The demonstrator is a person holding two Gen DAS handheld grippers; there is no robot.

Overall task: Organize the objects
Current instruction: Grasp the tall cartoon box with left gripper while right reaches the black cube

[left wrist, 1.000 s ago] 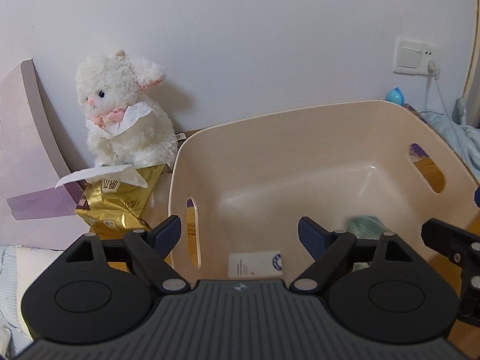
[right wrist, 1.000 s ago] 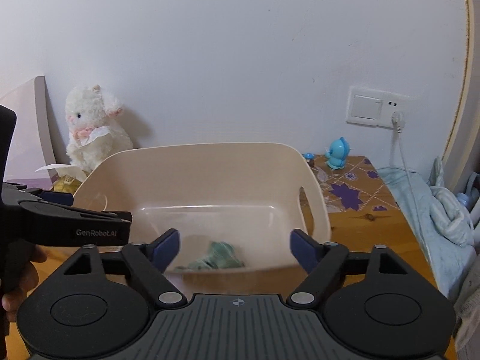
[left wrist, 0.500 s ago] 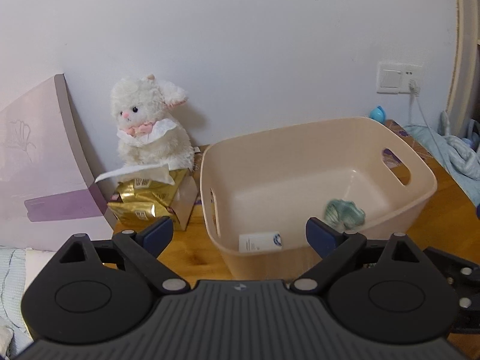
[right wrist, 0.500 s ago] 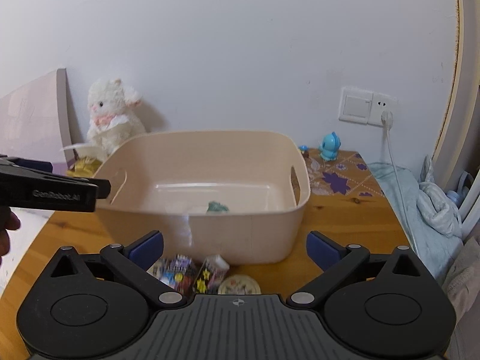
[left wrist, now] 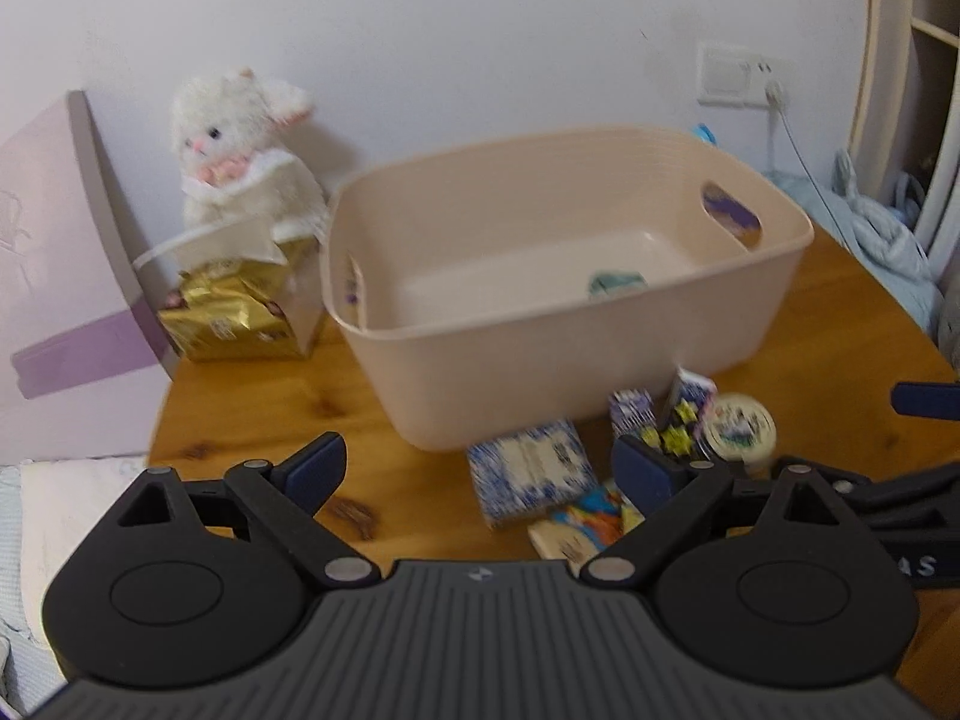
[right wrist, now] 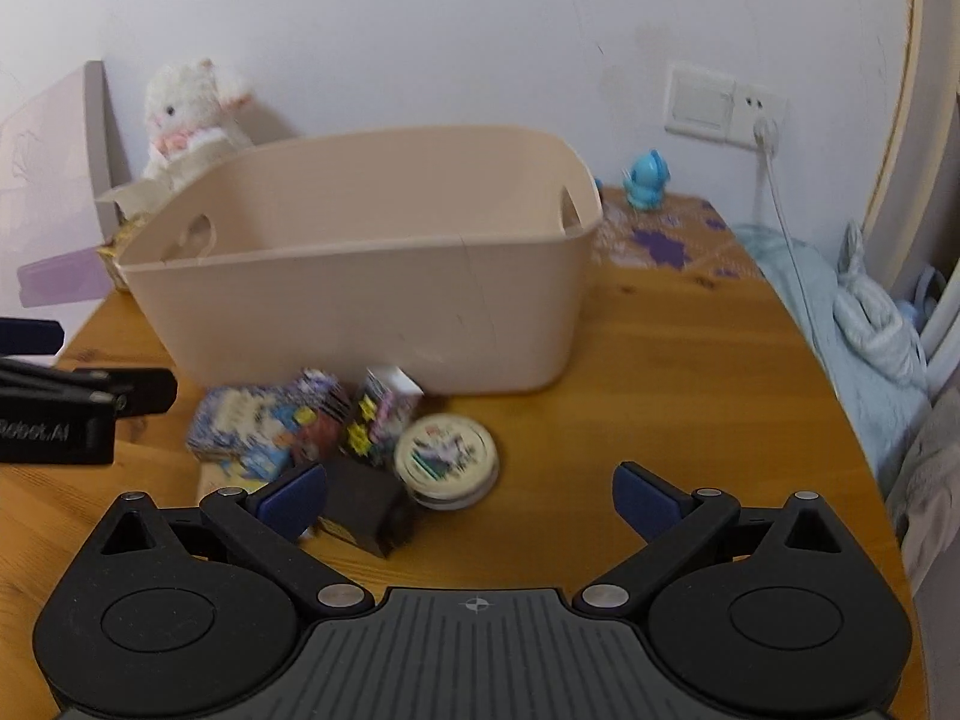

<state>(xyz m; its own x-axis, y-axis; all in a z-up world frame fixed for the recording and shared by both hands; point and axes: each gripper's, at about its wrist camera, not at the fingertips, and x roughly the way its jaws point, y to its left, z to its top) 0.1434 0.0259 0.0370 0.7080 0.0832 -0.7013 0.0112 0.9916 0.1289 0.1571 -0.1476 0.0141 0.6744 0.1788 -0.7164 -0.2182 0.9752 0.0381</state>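
A beige plastic basket (left wrist: pixel 456 396) (right wrist: pixel 360 324) stands on the wooden table, with a small teal item (left wrist: pixel 618 285) on its floor. In front of it lies a heap of small things: a blue-white patterned box (left wrist: pixel 531 471) (right wrist: pixel 240 429), a small starred carton (left wrist: pixel 687 411) (right wrist: pixel 384 408), a round tin (left wrist: pixel 741 426) (right wrist: pixel 447 456), a colourful card (left wrist: pixel 585 525) and a dark box (right wrist: pixel 366 507). My left gripper (left wrist: pixel 480 471) is open and empty, held above the table before the heap. My right gripper (right wrist: pixel 471 492) is open and empty too, near the tin.
A white plush bunny (left wrist: pixel 240 138) (right wrist: pixel 189 111) sits on a gold packet (left wrist: pixel 231 312) against the wall at the back left. A lilac board (left wrist: pixel 54 276) leans at left. A blue figurine (right wrist: pixel 645 177) and patterned mat are behind the basket. Bedding (right wrist: pixel 864 324) lies off the table's right edge.
Both grippers have pulled back and risen away from the basket, so the heap of small things before it has come into view. The teal item stays in the basket.
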